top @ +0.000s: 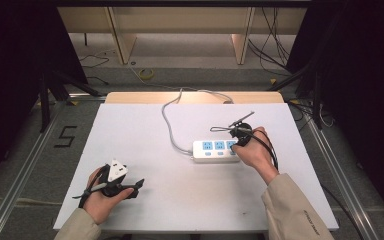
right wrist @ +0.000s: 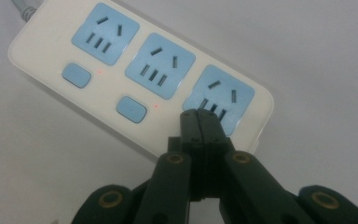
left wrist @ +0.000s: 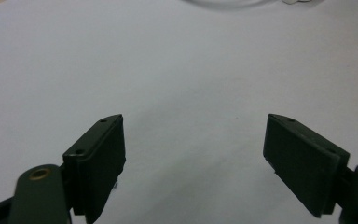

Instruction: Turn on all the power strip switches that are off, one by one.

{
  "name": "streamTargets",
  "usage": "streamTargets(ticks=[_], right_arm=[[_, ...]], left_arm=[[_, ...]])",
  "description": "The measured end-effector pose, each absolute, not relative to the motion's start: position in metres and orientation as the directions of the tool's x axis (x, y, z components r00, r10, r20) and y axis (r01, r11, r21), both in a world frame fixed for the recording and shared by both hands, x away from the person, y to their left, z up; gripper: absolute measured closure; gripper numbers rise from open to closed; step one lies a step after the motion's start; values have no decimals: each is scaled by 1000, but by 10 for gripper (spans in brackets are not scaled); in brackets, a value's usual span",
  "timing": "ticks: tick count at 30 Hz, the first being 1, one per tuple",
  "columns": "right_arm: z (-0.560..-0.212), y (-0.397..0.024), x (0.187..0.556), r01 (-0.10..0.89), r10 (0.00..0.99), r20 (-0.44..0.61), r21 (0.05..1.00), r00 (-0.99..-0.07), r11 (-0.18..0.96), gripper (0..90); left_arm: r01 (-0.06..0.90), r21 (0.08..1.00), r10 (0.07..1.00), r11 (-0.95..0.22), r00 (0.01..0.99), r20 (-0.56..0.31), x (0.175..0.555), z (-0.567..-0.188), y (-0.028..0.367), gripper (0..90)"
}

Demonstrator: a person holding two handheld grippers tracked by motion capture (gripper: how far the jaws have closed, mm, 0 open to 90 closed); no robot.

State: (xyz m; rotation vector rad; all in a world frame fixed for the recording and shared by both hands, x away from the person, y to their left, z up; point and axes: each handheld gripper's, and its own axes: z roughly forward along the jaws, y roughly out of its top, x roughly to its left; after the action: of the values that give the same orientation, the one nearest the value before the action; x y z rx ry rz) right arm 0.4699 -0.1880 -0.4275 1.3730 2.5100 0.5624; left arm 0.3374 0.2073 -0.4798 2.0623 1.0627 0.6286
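Lying mid-table, the power strip [right wrist: 135, 79] has the right gripper [right wrist: 200, 119], jaws pressed together and empty, tip-down on its end outlet. The left gripper [left wrist: 193, 149] rests well apart, jaws wide, holding nothing.

Pwr strip [top: 216, 150] on table [top: 145, 130], center-right.

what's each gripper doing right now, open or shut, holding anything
left gripper: open, jaws wide apart over the bare white table, holding nothing.
right gripper: shut, nothing between the jaws, tips at the power strip by its end socket.
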Motion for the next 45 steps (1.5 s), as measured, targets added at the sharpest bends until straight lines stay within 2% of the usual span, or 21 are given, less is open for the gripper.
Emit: streamTargets(ticks=[45], right_arm=[[-434,-184,472,777,847,-20,387,-532,497,900]], left_arm=[[483,777,835,-403,542,96,337,-480,207,209]])
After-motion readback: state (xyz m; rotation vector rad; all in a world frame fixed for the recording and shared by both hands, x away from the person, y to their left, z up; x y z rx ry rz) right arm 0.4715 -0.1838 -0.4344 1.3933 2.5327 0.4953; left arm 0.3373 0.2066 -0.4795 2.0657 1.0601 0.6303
